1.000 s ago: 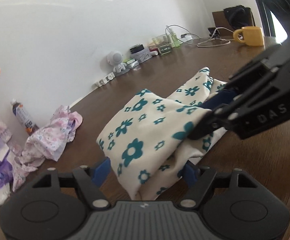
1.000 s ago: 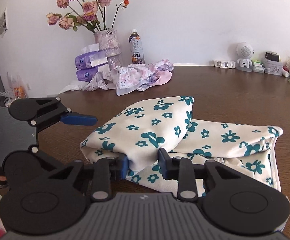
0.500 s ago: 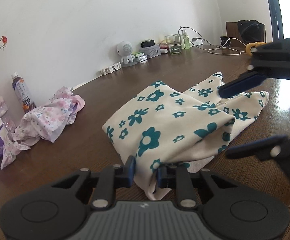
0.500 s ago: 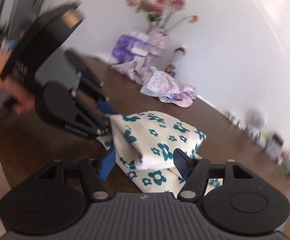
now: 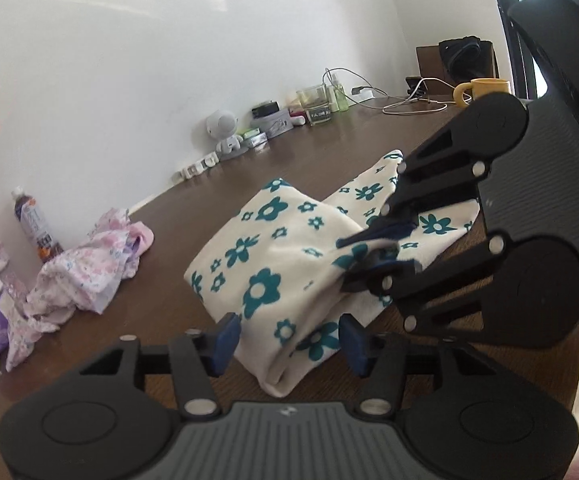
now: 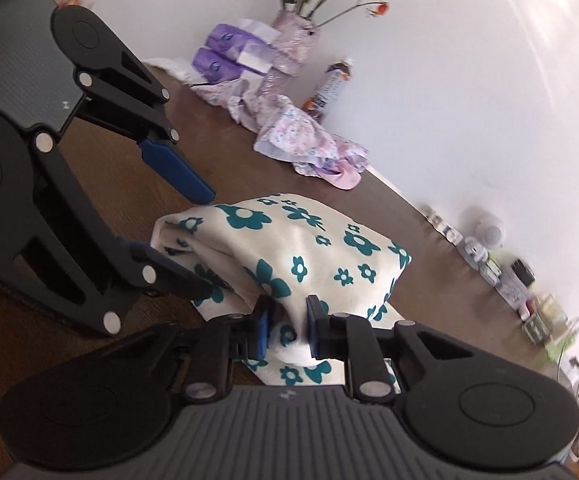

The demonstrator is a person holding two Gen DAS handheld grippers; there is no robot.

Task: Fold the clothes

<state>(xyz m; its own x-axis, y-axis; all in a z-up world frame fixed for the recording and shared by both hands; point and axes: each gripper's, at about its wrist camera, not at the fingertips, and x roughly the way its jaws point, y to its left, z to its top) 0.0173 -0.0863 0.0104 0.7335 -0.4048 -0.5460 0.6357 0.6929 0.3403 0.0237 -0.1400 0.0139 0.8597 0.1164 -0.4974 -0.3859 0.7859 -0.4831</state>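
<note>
A: The dark brown wooden worktop (image 5: pixel 161 304) filled both views, and the cream fleece garment with teal flowers (image 5: pixel 273 264) lay folded in a thick bundle near its front edge.

B: And the hand-held grippers?

A: The left hand-held gripper (image 5: pixel 287 338) was spread wide, its blue pads either side of the bundle's near corner, not pinching it. From the right wrist view its lower finger touched the garment's end and the upper one hung clear above it.

B: The right one?

A: The right hand-held gripper (image 6: pixel 287 330) was pinching a fold of the flowered garment, pads pressed close on the cloth.

B: Anything else on there?

A: A crumpled pink floral garment (image 5: pixel 85 268) lay well apart, towards the wall, beside a plastic drink bottle (image 5: pixel 35 226). Further along the wall stood a small white robot figurine (image 5: pixel 225 132), and a yellow mug (image 5: pixel 485 89) sat at the far end.
</note>
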